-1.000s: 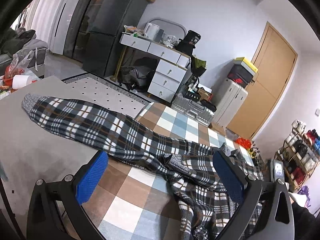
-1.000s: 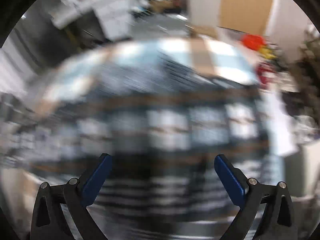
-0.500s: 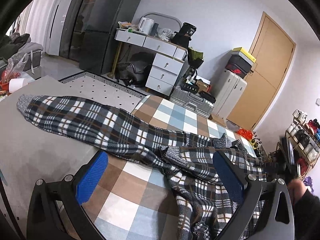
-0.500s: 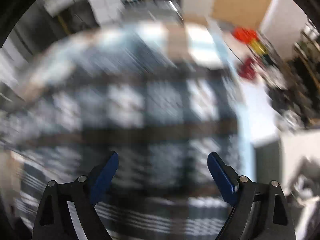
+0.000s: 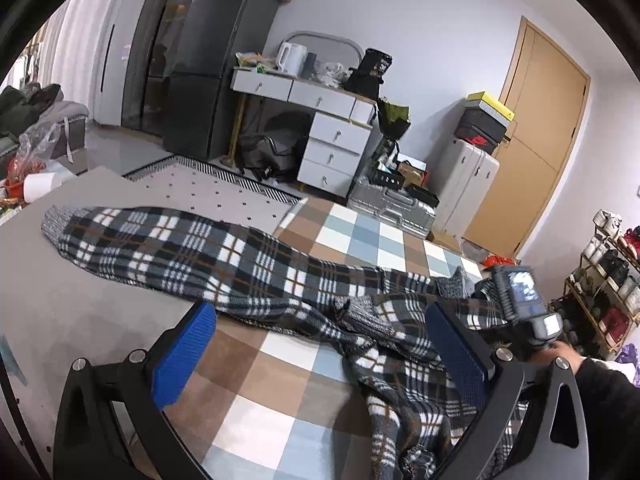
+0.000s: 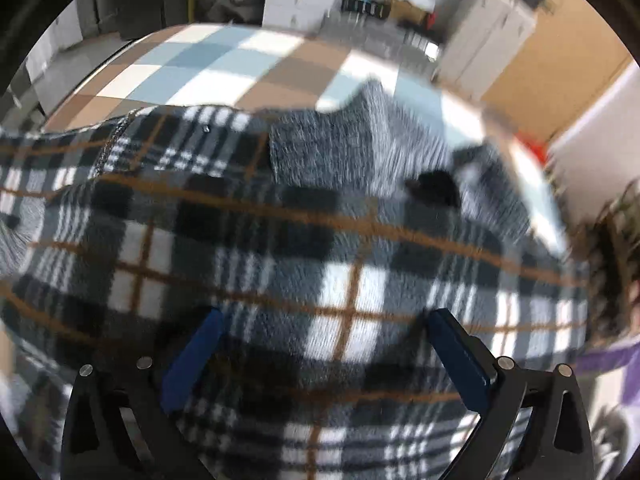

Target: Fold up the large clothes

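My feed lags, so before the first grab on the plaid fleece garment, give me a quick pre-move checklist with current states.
1. Left gripper open and empty: ok, blue pads spread, nothing between them.
2. Right gripper open: ok, pads apart with the black, white and brown plaid fleece garment close under them; contact cannot be told.
3. Garment laid flat: not ok, one long part stretches left, the rest is bunched near the right gripper.
4. Grey ribbed cuff in sight ahead of the right gripper: ok.
5. Garment fully on the checked brown, blue and white mat: not ok, its far end lies on the grey surface.
6. Right view sharp: not ok, blurred.
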